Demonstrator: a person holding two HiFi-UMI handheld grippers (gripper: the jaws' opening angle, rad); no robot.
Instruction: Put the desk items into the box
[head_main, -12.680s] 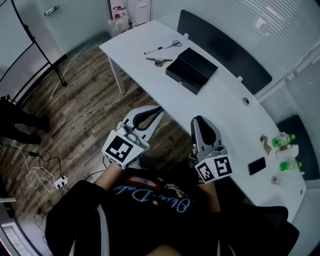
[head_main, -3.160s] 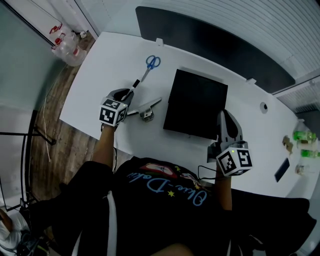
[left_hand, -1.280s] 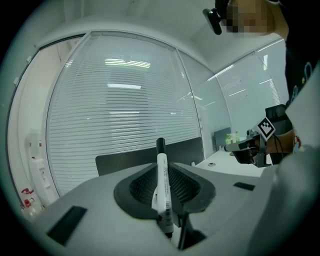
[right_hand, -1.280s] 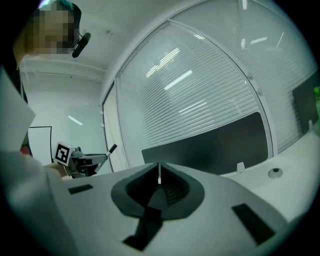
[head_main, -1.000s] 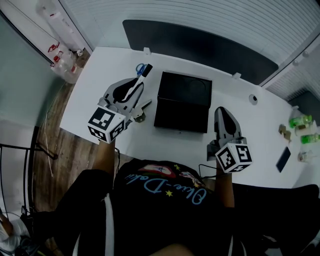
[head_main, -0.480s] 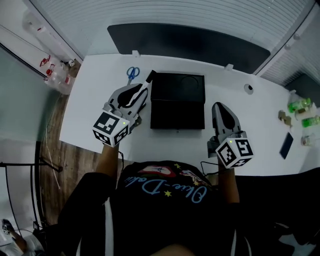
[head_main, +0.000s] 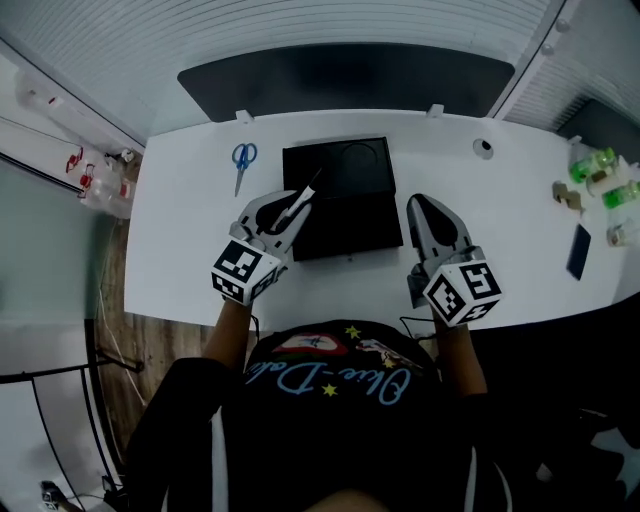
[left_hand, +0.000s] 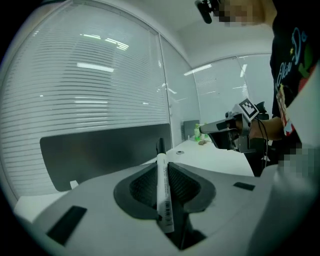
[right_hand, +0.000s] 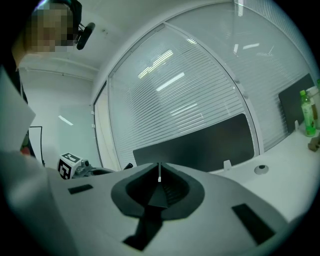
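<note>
Left gripper (head_main: 297, 206) pinches the marker (left_hand: 163, 195) — it juts past the 2 jaws; right gripper (head_main: 425, 204) closed.

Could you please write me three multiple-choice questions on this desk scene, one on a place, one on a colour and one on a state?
1. Where do the scissors lie?
A. on the desk, left of the box
B. inside the box
C. on the desk, right of the box

2. What colour are the scissors' handles?
A. red
B. yellow
C. blue

3. What state are the left tongs in?
A. open and empty
B. shut on a marker
C. shut on nothing

Answers:
1 A: the head view shows them on bare desk to the left of the open box.
2 C: the handle loops show blue.
3 B: the left gripper view shows the pads pressing on the white marker.
</note>
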